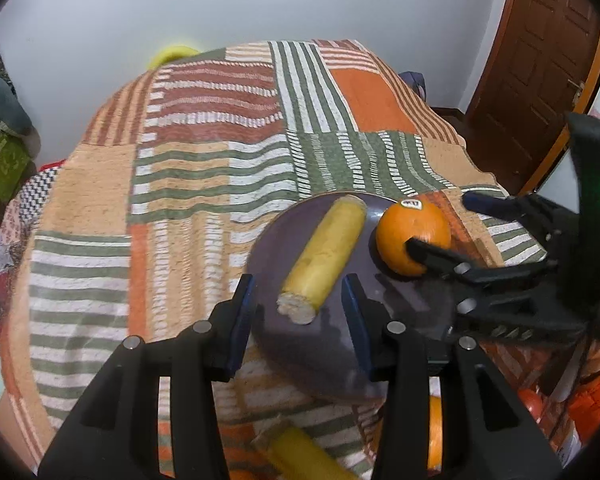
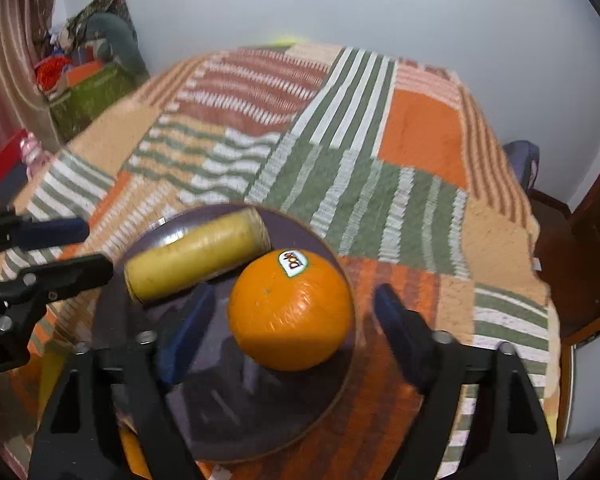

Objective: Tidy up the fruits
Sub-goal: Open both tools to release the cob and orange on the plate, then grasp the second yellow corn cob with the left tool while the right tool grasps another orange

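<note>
We see open blanket (image 1: 204, 184) filling the upper and left frame, free for passage. At lower right the plate (image 1: 300, 356) is crowded: corn (image 1: 326, 250) and orange (image 1: 414, 234) lie just beside each other, with the right gripper (image 1: 440, 226) around the orange.

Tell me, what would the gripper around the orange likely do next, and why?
Probably back the right gripper straight away from the orange. The orange already sits on the dark plate beside the yellow banana-like piece, and the jaws stand wide open on either side with gaps, not gripping it. More yellow fruit seems to wait near the left gripper.
</note>
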`<action>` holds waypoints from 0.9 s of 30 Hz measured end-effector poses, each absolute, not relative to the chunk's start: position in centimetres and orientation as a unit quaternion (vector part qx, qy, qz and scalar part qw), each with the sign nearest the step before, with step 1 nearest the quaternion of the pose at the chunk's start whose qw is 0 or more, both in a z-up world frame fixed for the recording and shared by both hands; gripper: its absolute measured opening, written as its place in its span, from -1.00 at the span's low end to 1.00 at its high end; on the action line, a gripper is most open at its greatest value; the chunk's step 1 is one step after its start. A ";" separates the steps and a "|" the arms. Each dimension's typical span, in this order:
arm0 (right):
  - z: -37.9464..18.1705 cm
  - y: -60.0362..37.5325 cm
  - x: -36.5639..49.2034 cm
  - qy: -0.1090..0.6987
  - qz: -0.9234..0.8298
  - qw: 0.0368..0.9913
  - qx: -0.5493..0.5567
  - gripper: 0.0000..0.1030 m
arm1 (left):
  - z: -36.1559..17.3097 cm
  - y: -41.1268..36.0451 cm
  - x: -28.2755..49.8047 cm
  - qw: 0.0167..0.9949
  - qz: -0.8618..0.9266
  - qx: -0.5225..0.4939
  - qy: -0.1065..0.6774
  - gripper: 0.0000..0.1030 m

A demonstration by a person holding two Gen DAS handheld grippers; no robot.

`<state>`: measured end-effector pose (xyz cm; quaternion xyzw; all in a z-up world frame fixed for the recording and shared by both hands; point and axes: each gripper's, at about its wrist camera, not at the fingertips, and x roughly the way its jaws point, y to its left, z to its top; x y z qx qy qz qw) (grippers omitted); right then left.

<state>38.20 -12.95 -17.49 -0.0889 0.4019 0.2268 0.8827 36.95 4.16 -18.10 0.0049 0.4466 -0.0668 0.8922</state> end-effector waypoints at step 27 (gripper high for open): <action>-15.1 -13.6 25.5 0.389 0.256 0.883 -0.061 0.67 | -16.7 6.5 23.9 0.894 -0.037 -0.002 0.446 0.30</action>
